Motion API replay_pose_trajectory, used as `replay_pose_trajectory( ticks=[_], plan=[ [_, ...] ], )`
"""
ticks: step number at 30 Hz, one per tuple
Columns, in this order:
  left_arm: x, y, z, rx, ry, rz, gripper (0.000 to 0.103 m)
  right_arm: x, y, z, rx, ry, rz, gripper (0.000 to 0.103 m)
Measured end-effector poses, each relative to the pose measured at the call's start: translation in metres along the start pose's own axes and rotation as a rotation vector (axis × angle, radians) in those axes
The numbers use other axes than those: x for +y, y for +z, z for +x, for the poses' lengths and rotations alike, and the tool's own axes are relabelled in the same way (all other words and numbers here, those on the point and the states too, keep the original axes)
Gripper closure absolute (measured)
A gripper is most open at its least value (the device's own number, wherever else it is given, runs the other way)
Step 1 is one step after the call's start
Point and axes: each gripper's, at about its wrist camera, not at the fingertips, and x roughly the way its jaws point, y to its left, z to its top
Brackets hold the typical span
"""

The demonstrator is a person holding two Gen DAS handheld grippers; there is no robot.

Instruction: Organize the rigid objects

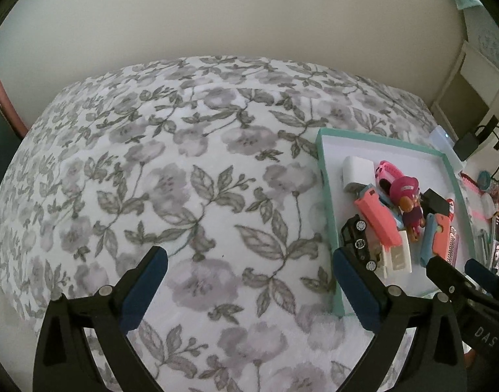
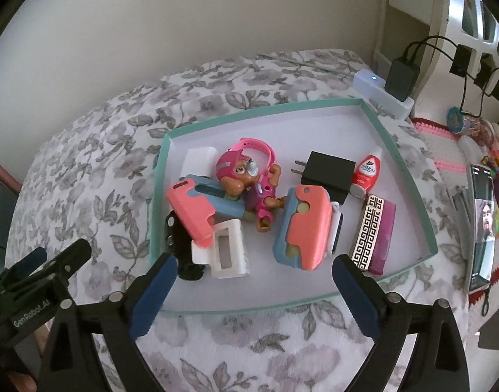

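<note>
A teal-rimmed tray [image 2: 249, 111] lies on the flowered bedspread [image 1: 184, 179]. It holds a pink toy figure [image 2: 246, 179], a pink watch [image 2: 259, 147], a white box [image 2: 198, 160], two pink-and-blue cases [image 2: 305, 225] [image 2: 197, 209], a white holder [image 2: 226, 251], a black toy car [image 2: 175, 232], a black charger [image 2: 327, 173], a red bottle [image 2: 367, 170] and a gold-patterned purple box [image 2: 370, 232]. My right gripper [image 2: 255, 263] stands open over the tray's near edge, nothing between its fingers. My left gripper [image 1: 249, 256] is open over bare bedspread, left of the tray [image 1: 326, 196].
A phone [image 2: 483, 222] with a lit screen lies right of the tray on a pink-and-white crochet mat [image 2: 445, 143]. A white power strip [image 2: 380, 94] with black plugs sits behind the tray. Small clutter lines the far right. A plain wall stands behind the bed.
</note>
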Motion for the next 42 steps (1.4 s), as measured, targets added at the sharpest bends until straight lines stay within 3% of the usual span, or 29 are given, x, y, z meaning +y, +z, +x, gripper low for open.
replay_pose_trajectory(
  ticks=[42],
  plan=[
    [-0.002, -0.001, -0.017, -0.064, 0.017, 0.005, 0.003, 0.004, -0.005, -0.021, -0.068, 0.003, -0.002, 0.005]
  ],
)
